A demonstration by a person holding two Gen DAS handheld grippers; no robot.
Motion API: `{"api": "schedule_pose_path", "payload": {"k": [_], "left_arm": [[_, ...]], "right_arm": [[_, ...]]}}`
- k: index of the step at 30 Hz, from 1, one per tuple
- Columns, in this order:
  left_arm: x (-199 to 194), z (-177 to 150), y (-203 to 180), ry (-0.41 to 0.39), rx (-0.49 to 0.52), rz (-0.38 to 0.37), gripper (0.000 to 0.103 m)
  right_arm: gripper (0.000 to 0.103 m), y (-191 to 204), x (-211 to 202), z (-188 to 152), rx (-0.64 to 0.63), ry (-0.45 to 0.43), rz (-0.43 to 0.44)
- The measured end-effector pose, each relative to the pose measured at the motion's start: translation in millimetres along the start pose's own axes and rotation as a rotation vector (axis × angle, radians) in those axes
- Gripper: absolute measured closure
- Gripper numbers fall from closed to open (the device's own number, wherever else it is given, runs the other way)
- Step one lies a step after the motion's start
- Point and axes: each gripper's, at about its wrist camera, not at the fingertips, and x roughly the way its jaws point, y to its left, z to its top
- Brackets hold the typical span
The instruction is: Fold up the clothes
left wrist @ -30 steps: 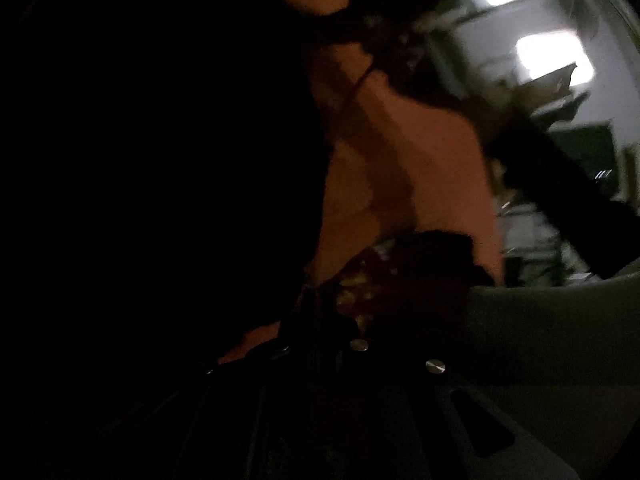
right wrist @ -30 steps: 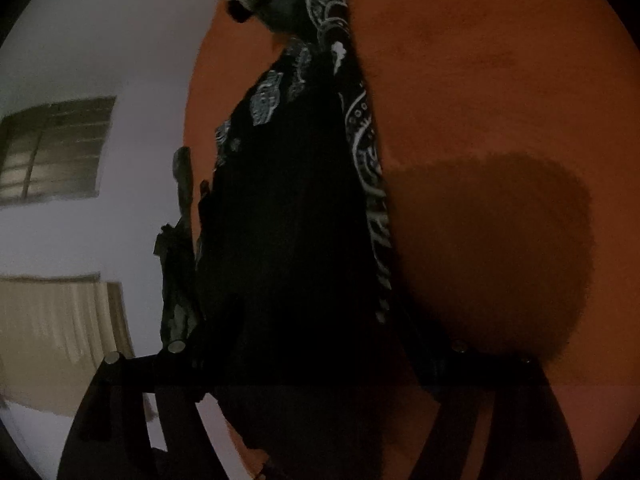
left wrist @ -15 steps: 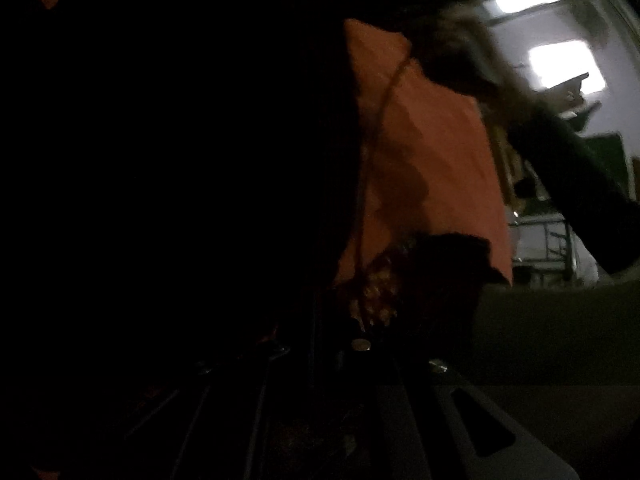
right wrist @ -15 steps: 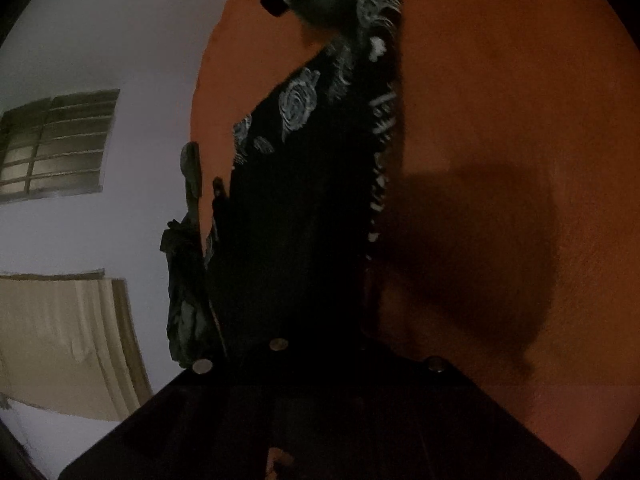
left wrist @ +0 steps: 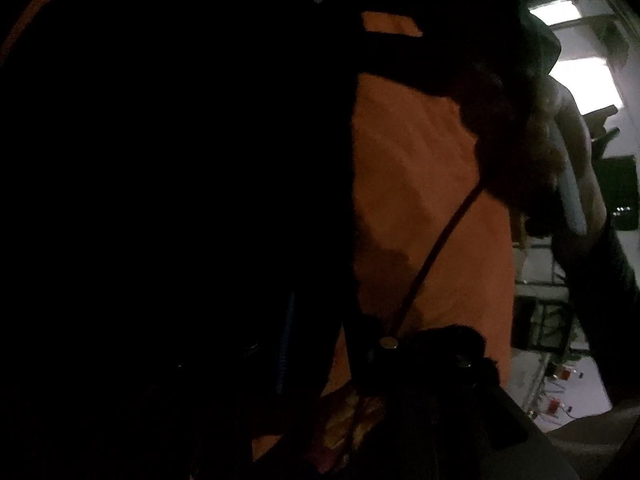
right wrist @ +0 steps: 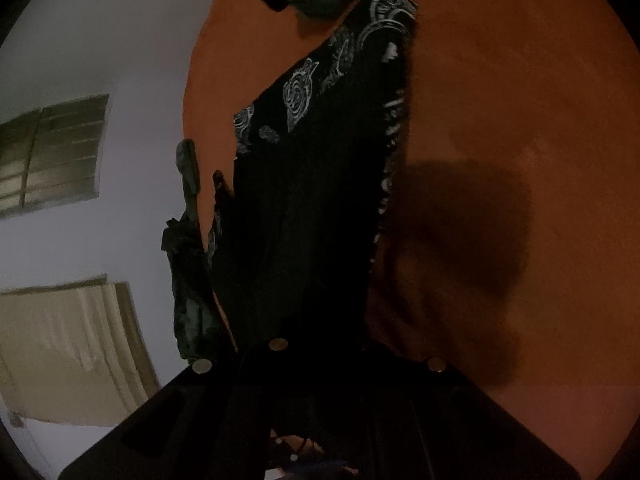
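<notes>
Now pinched shut in right gripper, black white-patterned fabric garment stretching lengthwise toward orange table's far edge; left gripper opening, contents untellable.

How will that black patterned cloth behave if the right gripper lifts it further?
Probably floppy: the black patterned cloth hangs in soft folds from the right gripper. Likely light, since one pinched edge carries it. It may drag across the orange surface rather than swing clear.
</notes>
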Motion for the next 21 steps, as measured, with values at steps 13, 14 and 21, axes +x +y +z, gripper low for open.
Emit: {"api": "schedule_pose_path", "payload": {"k": [13,14,21], "left_arm": [[72.3,2.1,-26.1,0.095,-0.005,0.282,0.062],[71.0,-2.7,-27.9,0.099,-0.004,0.283,0.061],[60.9,-44.8,-41.2,0.03,0.05,0.312,0.049]], "right_arm": [[0.099,26.6,11.2,7.0,-0.055,0.053,-0.045],[0.099,26.2,11.3,6.9,-0.051,0.054,-0.042],[0.099,18.7,5.8,8.2,-0.027,0.041,-0.018]]}}
